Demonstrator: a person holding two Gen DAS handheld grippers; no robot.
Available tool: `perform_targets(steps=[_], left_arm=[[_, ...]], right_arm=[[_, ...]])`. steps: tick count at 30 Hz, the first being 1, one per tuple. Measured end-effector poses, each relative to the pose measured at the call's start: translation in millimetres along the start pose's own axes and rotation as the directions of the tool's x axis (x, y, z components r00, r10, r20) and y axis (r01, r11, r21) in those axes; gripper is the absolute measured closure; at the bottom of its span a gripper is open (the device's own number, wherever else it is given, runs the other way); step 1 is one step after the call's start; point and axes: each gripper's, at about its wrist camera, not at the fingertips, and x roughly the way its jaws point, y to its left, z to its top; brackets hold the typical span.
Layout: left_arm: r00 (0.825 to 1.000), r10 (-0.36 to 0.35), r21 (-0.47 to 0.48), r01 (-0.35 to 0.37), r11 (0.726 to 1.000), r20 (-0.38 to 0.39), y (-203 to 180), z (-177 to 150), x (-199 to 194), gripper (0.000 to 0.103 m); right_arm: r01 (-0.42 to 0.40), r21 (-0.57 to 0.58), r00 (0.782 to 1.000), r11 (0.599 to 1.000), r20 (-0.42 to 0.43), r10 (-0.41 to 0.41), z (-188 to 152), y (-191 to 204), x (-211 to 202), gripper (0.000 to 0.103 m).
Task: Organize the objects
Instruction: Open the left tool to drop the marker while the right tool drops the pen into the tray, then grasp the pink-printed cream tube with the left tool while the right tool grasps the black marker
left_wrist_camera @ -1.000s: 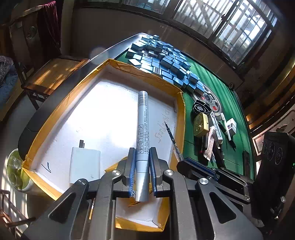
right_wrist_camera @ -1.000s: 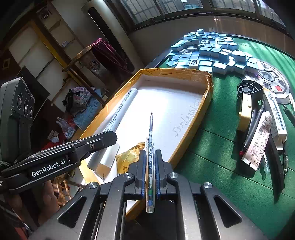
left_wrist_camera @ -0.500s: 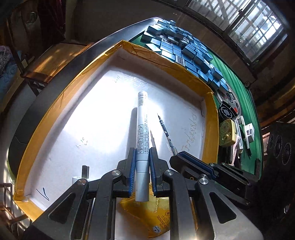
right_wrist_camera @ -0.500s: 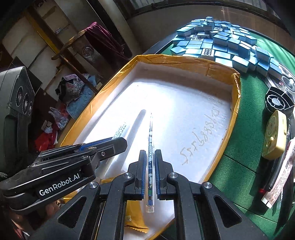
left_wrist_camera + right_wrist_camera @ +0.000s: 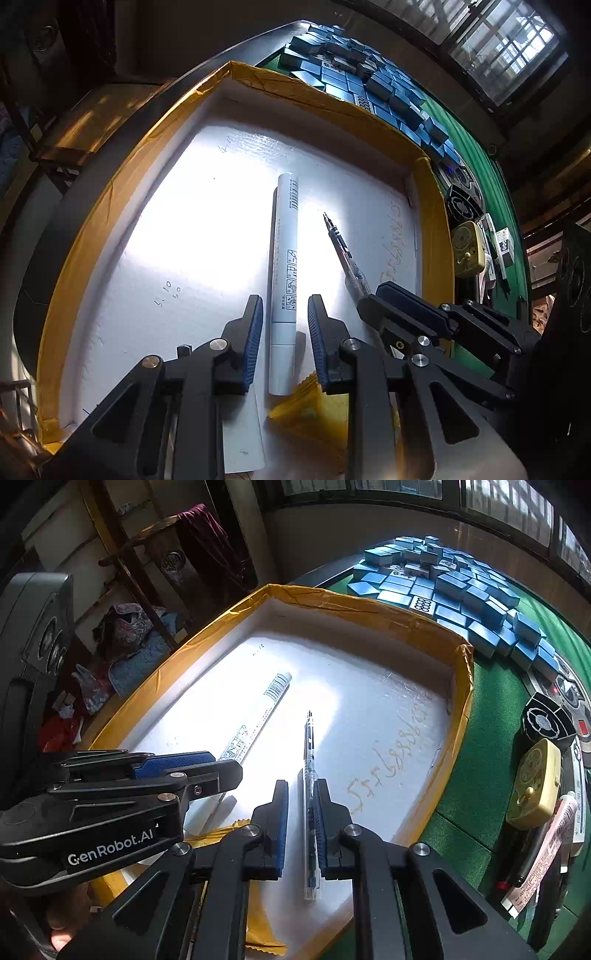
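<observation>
A white foam box [image 5: 122,206] with yellow taped rims sits on the green table; it also shows in the right wrist view [image 5: 373,609]. My left gripper [image 5: 284,314] is open, and a white marker [image 5: 285,258] lies on the box floor between its jaws. My right gripper [image 5: 300,805] is open with a narrow gap, and a clear ballpoint pen [image 5: 309,775] lies between its jaws on the box floor. The pen [image 5: 340,243] and marker [image 5: 258,716] each show in the other view.
A yellow packet [image 5: 314,410] and a white charger [image 5: 240,428] lie at the box's near end. Several blue mahjong tiles [image 5: 454,590] are piled beyond the box. A yellow gadget [image 5: 535,786], black fan [image 5: 546,720], pens and a tube lie on the green felt [image 5: 487,709] to the right.
Both grippers lowered into the box and opened. The marker and the pen were let go and now rest on the box floor.
</observation>
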Motion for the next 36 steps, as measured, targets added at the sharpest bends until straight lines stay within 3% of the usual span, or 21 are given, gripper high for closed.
perform_targets(steps=[2, 4, 5, 7, 12, 16, 22, 26, 28, 31, 36], left_arm=[[0.999, 0.029, 0.005, -0.030, 1.000, 0.043, -1.3, 0.3, -9.2, 0.060], [0.993, 0.072, 0.026, -0.075, 0.997, 0.099, -7.0, 0.0, -19.9, 0.047], [0.989, 0.089, 0.035, -0.094, 0.995, 0.119, -11.2, -1.2, -24.5, 0.043], [0.981, 0.105, 0.047, -0.114, 0.992, 0.165, -21.8, -3.9, -33.1, 0.037], [0.957, 0.074, 0.089, -0.103, 0.991, 0.282, -52.2, -20.0, -46.7, 0.036], [0.963, 0.012, 0.104, -0.041, 0.994, 0.270, -78.7, -35.7, -43.9, 0.036], [0.953, -0.017, 0.164, -0.034, 0.986, 0.303, -133.2, -56.6, -42.2, 0.036], [0.969, -0.053, 0.237, -0.006, 0.972, 0.243, -170.7, -59.4, -28.0, 0.036], [0.978, -0.056, 0.243, 0.006, 0.970, 0.199, -184.4, -57.5, -20.2, 0.036], [0.989, -0.078, 0.238, 0.046, 0.970, 0.127, -195.1, -51.1, -10.0, 0.036], [0.993, -0.029, 0.263, -0.002, 0.965, 0.115, -210.0, -45.3, -2.8, 0.036]], right_arm=[[-0.029, 0.035, 0.999, 0.999, 0.047, 0.027, 1.1, -6.4, -12.5, 0.073], [-0.054, 0.052, 0.992, 0.997, 0.118, 0.048, -2.8, -13.4, -32.0, 0.044], [-0.058, 0.059, 0.987, 0.997, 0.154, 0.048, -5.4, -16.7, -42.1, 0.038], [-0.045, 0.068, 0.979, 0.997, 0.202, 0.030, -12.8, -22.8, -59.3, 0.030], [0.023, 0.096, 0.962, 0.995, 0.267, -0.048, -41.2, -43.5, -88.2, 0.027], [-0.013, 0.113, 0.971, 0.994, 0.240, -0.015, -70.7, -67.9, -103.0, 0.027], [0.019, 0.254, 0.963, 0.967, 0.256, -0.086, -103.3, -130.5, -123.2, 0.027], [0.043, 0.267, 0.964, 0.963, 0.241, -0.110, -109.3, -162.9, -129.3, 0.031], [0.077, 0.293, 0.966, 0.953, 0.214, -0.144, -109.2, -179.3, -127.4, 0.043], [0.044, 0.324, 0.979, 0.945, 0.175, -0.105, -106.6, -203.5, -120.2, 0.053], [-0.003, 0.273, 0.993, 0.962, 0.117, -0.031, -91.9, -211.7, -99.5, 0.067]])
